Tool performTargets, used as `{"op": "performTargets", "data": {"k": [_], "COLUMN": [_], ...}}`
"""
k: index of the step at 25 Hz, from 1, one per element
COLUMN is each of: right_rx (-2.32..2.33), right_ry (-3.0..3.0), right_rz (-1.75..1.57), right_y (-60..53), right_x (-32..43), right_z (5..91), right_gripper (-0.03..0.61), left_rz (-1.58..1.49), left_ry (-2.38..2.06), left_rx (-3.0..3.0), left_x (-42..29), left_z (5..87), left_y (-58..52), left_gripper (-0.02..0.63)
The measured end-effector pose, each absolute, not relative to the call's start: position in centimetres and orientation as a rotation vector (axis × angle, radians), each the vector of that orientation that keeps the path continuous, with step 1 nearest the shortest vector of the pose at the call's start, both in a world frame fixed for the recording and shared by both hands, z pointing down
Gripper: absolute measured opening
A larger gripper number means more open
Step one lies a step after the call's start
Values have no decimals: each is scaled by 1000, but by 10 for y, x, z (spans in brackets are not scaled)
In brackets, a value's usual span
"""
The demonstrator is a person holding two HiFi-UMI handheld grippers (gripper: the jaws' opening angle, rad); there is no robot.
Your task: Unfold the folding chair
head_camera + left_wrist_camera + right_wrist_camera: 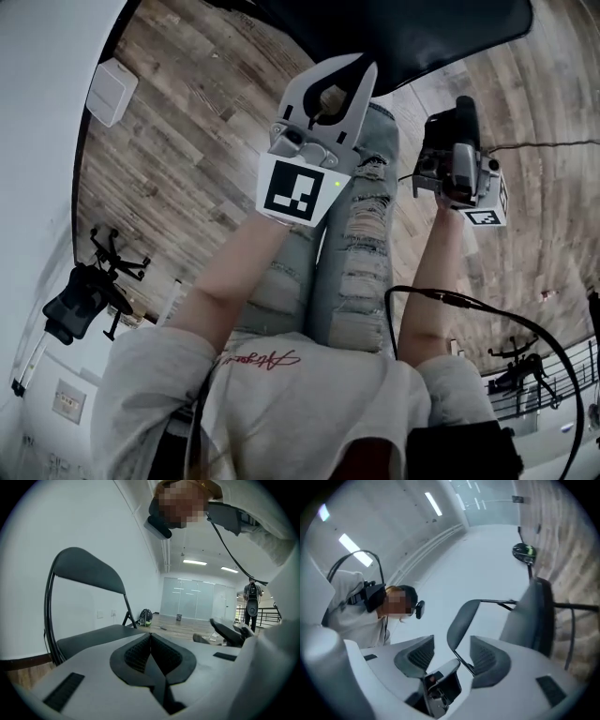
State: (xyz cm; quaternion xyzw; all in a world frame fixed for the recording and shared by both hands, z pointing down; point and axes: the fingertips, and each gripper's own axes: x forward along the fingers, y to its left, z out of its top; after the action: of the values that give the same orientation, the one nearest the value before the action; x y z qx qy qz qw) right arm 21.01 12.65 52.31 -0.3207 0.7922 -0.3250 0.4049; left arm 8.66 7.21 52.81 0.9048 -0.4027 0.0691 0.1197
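Our head view looks steeply down. Our gripper views sight closely along their jaws; both share the folding chair (89, 571).

The chair (403, 28) stands on the floor (187, 141) before the person's legs (352, 244), and the wall (70, 527) is on the left of it. The left gripper (339, 70) is near the chair's seat, above the legs. The right gripper (455, 117) is to the right of it. A bag (146, 617) lies behind the chair.
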Motion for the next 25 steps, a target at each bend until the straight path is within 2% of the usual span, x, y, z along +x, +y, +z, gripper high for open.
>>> {"op": "performTargets", "data": {"k": [2,7,11,16,19,25], "right_rx": [-815,-958,-1298,-1308,-1266,-1298], "right_ry": [2087,2389,2560,2610,2646,2792], "right_rz": [-665,-359,-36,283,327,116], "right_y": [121,110,99,111,117,110], "right_x": [203,168,149,133,133,134], "right_z": [452,298,202,110,87,123], "right_gripper": [15,15,15,15,15,15], "left_rz": [164,68,-54,-152,-220,-192], "left_ry": [-1163,-1140,-1175,-1246,-1292,-1355], "left_rx": [2671,2750,2828,2887,2869,2864], "left_x": [93,99,99,97,94,91], "left_z": [488,356,242,149,124,127], "left_y": [77,86,88,91,98,103], "left_gripper": [17,17,17,17,17,17]}}
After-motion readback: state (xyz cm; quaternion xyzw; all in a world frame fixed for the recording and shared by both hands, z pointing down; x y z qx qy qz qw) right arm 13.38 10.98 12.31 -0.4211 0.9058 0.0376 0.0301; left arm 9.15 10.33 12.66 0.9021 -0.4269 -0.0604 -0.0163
